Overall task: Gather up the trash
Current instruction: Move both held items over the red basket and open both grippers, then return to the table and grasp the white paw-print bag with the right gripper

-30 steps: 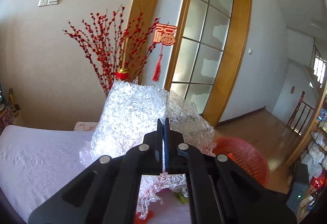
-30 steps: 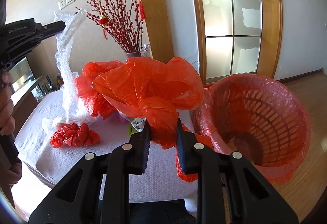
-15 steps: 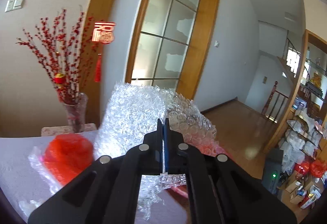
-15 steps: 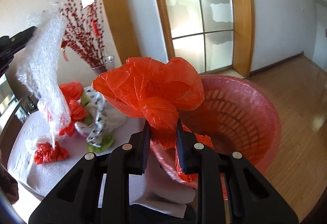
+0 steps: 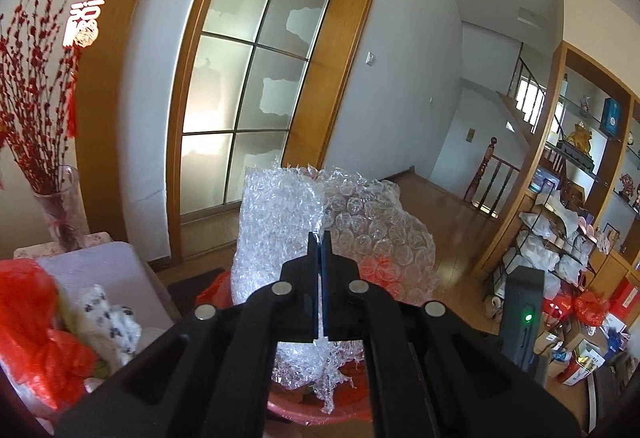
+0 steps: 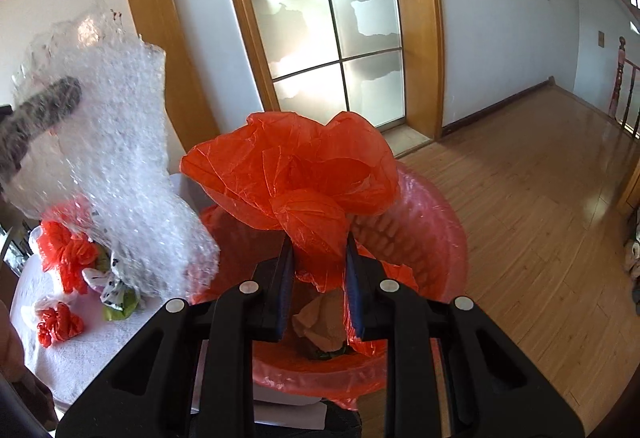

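Note:
My left gripper (image 5: 319, 238) is shut on a sheet of clear bubble wrap (image 5: 288, 214), which hangs over the red basket (image 5: 320, 408). In the right wrist view the same bubble wrap (image 6: 116, 166) dangles at the left, beside the basket. A crumpled red plastic bag (image 6: 292, 174) is pinched in my right gripper (image 6: 319, 242), held above the red basket (image 6: 424, 234), which is lined with a thin red bag. Brown paper trash (image 6: 322, 320) lies inside the basket.
A table with a white cloth (image 6: 84, 338) at the left carries more red bags (image 6: 60, 324) and a spotted wrapper (image 6: 114, 288). A vase of red branches (image 5: 36, 126) stands behind it. Wooden floor (image 6: 532, 198) spreads to the right, with cluttered shelves (image 5: 568, 230) further off.
Both grippers have swung to the right, away from the table and over the red basket. Each still carries the same load: bubble wrap on the left, red bag on the right.

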The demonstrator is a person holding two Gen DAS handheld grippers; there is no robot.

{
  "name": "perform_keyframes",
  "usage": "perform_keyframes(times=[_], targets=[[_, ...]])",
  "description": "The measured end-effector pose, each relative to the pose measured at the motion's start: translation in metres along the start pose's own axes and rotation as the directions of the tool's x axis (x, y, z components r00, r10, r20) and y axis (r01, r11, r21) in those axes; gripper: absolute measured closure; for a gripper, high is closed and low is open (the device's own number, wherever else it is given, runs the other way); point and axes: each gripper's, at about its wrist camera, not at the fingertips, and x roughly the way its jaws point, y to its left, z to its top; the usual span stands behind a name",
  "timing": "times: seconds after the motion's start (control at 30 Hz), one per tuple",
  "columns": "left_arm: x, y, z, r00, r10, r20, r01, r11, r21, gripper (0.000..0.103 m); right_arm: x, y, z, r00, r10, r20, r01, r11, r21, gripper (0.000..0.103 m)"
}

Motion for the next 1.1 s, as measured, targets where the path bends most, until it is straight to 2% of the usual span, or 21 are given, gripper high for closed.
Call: perform_keyframes(times=[0.33,0.43,0.47,0.53,0.57,0.6,0.77,0.97,1.03,1.07,1.1], targets=[[0.050,0.012,-0.022,0.996,0.002,-0.085,-0.005,1.000,-0.031,0.100,0.020,-0.023,0.004,1.000,0.016,-0.017,-0.015,0.997,0.080,0.079],[0.059,0.018,-0.026,0.993,0.006,-0.116,-0.012,0.999,-0.046,0.100,0.024,-0.026,0.005,0.999,0.034,-0.015,-0.032,0.995,0.093,0.075],[0.061,0.019,-0.027,0.993,0.009,-0.121,-0.015,0.999,-0.051,0.097,0.024,-0.026,0.005,0.999,0.042,-0.013,-0.041,0.995,0.096,0.074],[0.062,0.022,-0.029,0.991,0.013,-0.131,-0.021,0.998,-0.059,0.083,0.024,-0.028,0.003,0.999,0.045,-0.011,-0.044,0.994,0.098,0.065],[0.062,0.024,-0.030,0.991,0.024,-0.128,-0.032,0.998,-0.061,0.073,0.025,-0.030,0.002,0.999,0.043,-0.010,-0.041,0.994,0.099,0.061],[0.061,0.026,-0.030,0.992,0.034,-0.123,-0.042,0.997,-0.063,0.069,0.024,-0.031,0.000,0.999,0.039,-0.012,-0.038,0.994,0.099,0.061],[0.050,0.035,-0.030,0.990,0.073,-0.124,-0.082,0.994,-0.069,0.067,0.018,-0.036,-0.005,1.000,0.012,-0.015,-0.010,0.994,0.108,0.061],[0.023,0.042,-0.029,0.982,0.163,-0.092,-0.169,0.984,-0.054,0.052,0.003,-0.027,-0.002,1.000,-0.021,0.018,0.020,0.999,0.049,0.061],[0.010,0.045,-0.031,0.977,0.197,-0.085,-0.201,0.978,-0.052,0.049,-0.002,-0.020,0.000,0.999,-0.019,0.030,0.019,0.999,0.027,0.056],[0.003,0.047,-0.032,0.974,0.211,-0.083,-0.215,0.975,-0.051,0.048,-0.006,-0.014,0.000,0.999,-0.020,0.042,0.019,1.000,0.014,0.047],[-0.004,0.049,-0.033,0.971,0.227,-0.080,-0.231,0.972,-0.050,0.047,-0.006,-0.010,0.001,0.999,-0.019,0.050,0.019,1.000,0.008,0.043]])
